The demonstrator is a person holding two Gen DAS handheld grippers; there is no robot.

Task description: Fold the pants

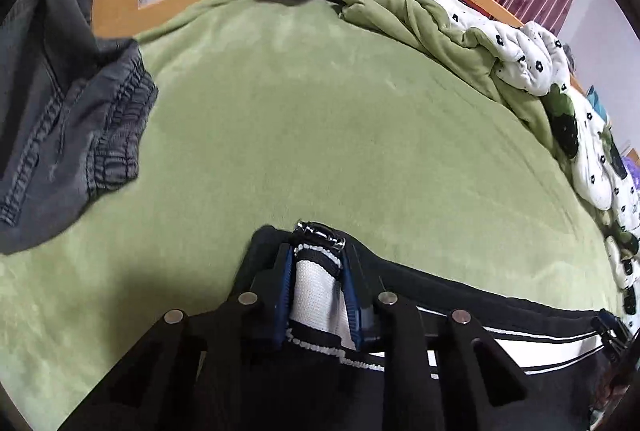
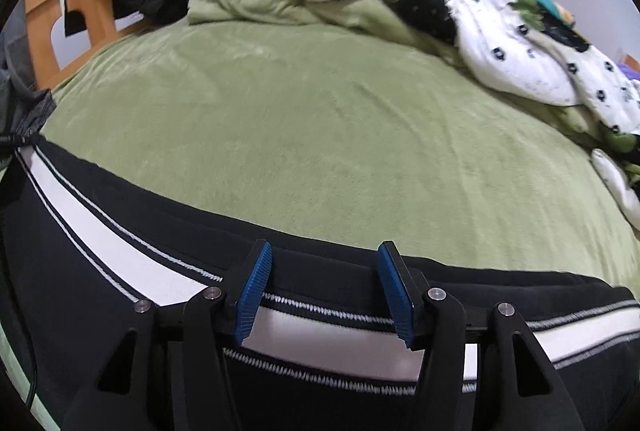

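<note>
Pants [image 1: 460, 295] lie on the green bed [image 1: 320, 111]; your left hand-held gripper [image 1: 318, 271] pinches their striped edge, your right hand-held gripper [image 2: 326, 291] gapes wide above them.

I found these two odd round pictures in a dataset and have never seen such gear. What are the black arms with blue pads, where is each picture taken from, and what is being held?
Each picture comes from a wide-angle camera mounted on a hand-held claw, looking along its two fingers; a person holds one in each hand. The left claw is shut on the black pants, pinching a white-striped end with a zipper. The right claw is open, its blue pads on either side of the pants' white stripe. The pants lie on a green bed cover. A white flowered quilt is bunched behind, and a grey garment lies left.
</note>
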